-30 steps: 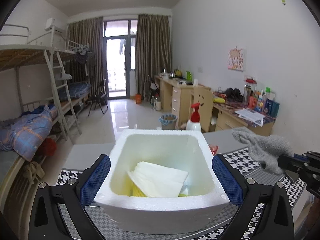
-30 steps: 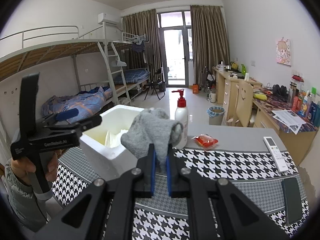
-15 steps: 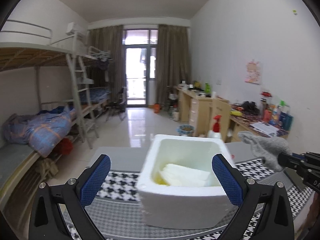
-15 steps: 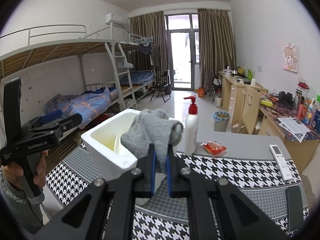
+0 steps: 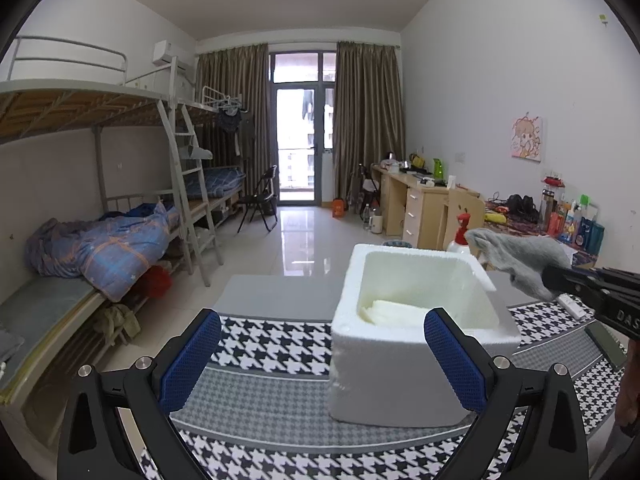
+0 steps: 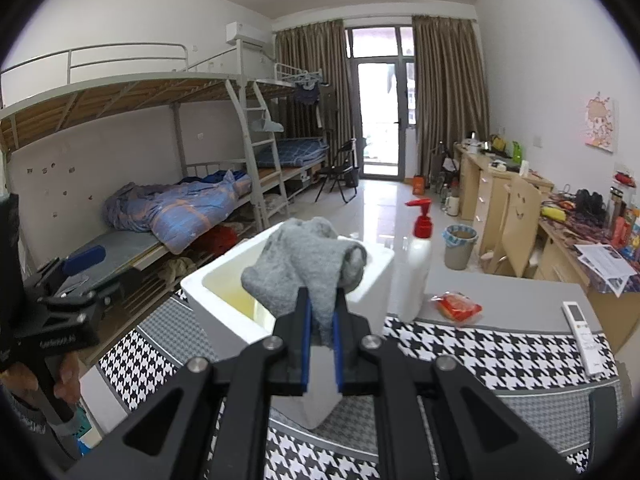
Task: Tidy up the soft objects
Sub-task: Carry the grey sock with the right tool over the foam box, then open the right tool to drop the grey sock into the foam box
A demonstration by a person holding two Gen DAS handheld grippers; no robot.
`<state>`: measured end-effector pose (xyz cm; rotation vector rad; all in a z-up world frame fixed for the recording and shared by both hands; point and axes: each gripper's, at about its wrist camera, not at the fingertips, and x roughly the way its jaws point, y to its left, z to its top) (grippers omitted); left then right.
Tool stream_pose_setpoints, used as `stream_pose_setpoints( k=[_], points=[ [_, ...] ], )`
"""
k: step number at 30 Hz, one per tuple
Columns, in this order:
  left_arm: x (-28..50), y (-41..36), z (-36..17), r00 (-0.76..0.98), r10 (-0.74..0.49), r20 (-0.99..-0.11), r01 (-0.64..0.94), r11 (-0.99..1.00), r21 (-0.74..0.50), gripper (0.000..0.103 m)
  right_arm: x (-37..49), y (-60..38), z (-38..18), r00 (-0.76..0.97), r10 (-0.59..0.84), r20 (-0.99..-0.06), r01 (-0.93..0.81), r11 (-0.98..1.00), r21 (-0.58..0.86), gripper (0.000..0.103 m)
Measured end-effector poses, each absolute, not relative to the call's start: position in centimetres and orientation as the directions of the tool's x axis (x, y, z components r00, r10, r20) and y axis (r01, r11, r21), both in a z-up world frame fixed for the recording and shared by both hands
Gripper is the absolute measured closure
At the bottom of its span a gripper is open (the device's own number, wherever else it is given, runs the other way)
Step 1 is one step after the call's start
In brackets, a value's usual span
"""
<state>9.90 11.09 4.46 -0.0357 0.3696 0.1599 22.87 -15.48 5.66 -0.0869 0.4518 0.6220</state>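
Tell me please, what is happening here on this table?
A person is tidying soft things with two handheld grippers. The right gripper has its fingers shut on a grey sock, held up by the rim of the white foam box. White folded cloths lie inside. The left gripper is open and holds nothing, near the box.

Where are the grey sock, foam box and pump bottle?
grey sock (image 6: 308,264), right wrist view, bunched middle above the jaws.
foam box (image 5: 400,384), left wrist view, front wall.
pump bottle (image 6: 414,276), right wrist view, white body.
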Motion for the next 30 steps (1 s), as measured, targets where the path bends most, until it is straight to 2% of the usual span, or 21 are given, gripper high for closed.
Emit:
stream_pose_setpoints(
  k=[21,30],
  points=[
    [7.4,14.4,3.3,0.888,0.256,-0.381,-0.287,0.958,-0.024,0.001,24.9,-10.1,5.8,0.687,0.551,-0.474,-0.614,0.789,0.027,0.091],
    [7.1,14.8,2.0,0.882,0.246,-0.402,-0.282,0.959,-0.033,0.001,26.7,-8.7,4.6,0.674,0.519,-0.525,-0.593,0.805,0.034,0.091]
  ],
)
